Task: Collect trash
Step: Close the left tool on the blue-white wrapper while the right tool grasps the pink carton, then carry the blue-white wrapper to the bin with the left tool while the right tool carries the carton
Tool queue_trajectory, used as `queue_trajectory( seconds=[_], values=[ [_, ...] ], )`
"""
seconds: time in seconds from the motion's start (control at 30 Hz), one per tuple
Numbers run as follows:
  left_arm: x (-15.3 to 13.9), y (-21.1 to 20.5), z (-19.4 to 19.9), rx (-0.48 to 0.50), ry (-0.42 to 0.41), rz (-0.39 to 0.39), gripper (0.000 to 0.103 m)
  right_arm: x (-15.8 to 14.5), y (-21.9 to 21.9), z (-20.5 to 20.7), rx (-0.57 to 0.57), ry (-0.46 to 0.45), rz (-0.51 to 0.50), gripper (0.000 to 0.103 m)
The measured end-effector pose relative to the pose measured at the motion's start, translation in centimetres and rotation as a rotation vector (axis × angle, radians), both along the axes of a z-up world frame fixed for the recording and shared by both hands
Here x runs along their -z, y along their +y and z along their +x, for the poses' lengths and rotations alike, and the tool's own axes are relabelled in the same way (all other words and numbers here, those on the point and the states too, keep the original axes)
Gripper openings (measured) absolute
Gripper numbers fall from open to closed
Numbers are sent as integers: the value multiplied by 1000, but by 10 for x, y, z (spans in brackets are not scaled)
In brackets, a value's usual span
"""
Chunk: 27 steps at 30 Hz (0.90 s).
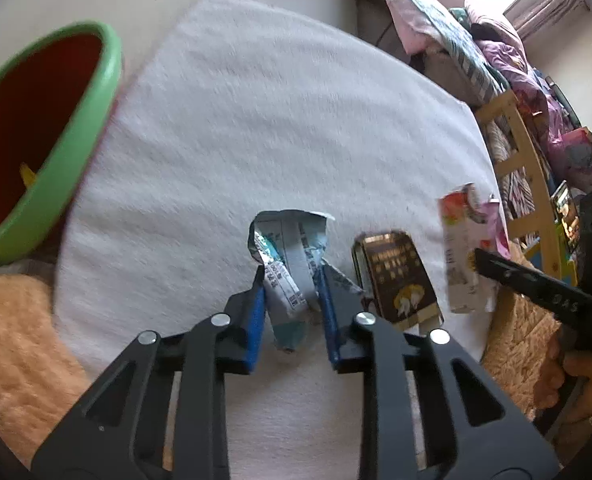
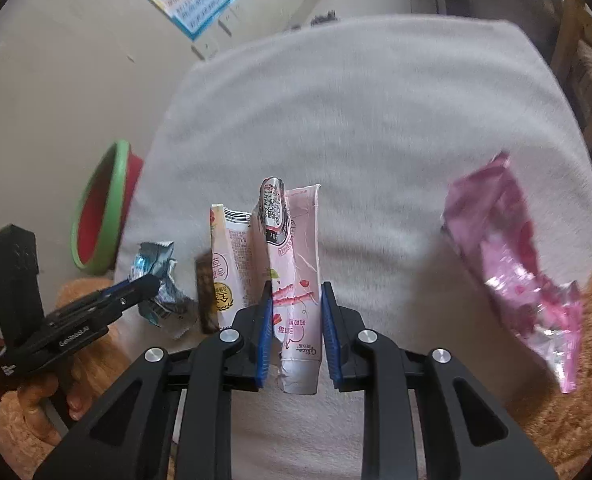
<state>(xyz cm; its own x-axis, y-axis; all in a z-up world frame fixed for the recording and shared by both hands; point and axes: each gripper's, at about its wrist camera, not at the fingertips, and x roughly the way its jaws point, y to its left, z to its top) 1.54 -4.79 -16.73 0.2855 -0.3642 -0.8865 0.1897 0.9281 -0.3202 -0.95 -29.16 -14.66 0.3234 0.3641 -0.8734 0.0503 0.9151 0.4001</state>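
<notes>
**Two wrappers, one in each of my grips**

My left gripper (image 1: pixel 292 280) has its blue pads pressed against a crumpled grey-and-teal wrapper (image 1: pixel 286 258), torn along its upper edge, over the white towel (image 1: pixel 256 120). My right gripper (image 2: pixel 296 300) straddles a flattened pink carton (image 2: pixel 298 280) with strawberry print; the left pad touches it, but I cannot tell whether the right one does. A dark brown packet (image 1: pixel 396 280) lies between the two. A pink foil bag (image 2: pixel 512 268) lies well off to the right, motion-blurred. The green-rimmed red bin (image 1: pixel 56 132) is cut off at the frame edge; its contents are mostly hidden.
</notes>
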Motion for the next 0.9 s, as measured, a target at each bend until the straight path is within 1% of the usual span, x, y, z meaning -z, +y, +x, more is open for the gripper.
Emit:
queue_trajectory(
  seconds=[0.17, 0.33, 0.43, 0.57, 0.73, 0.9],
  values=[
    [-25, 7, 0, -7, -87, 22, 22, -29, -4, 3, 30, -85, -5, 21],
    [-43, 17, 0, -33, -140, 19, 22, -51, -1, 5, 30, -149, -10, 22],
    [-53, 24, 1, -54, -161, 5, 22, -56, 3, 4, 21, -166, -14, 22],
    [-64, 33, 3, -82, -192, 6, 22, -59, 8, 6, 14, -164, -16, 22],
    [-71, 54, 8, -129, -218, 17, 22, -62, 19, 10, -11, -174, -17, 22],
    [-72, 70, 10, -177, -221, 25, 22, -62, 33, 15, -44, -175, -12, 22]
  ],
)
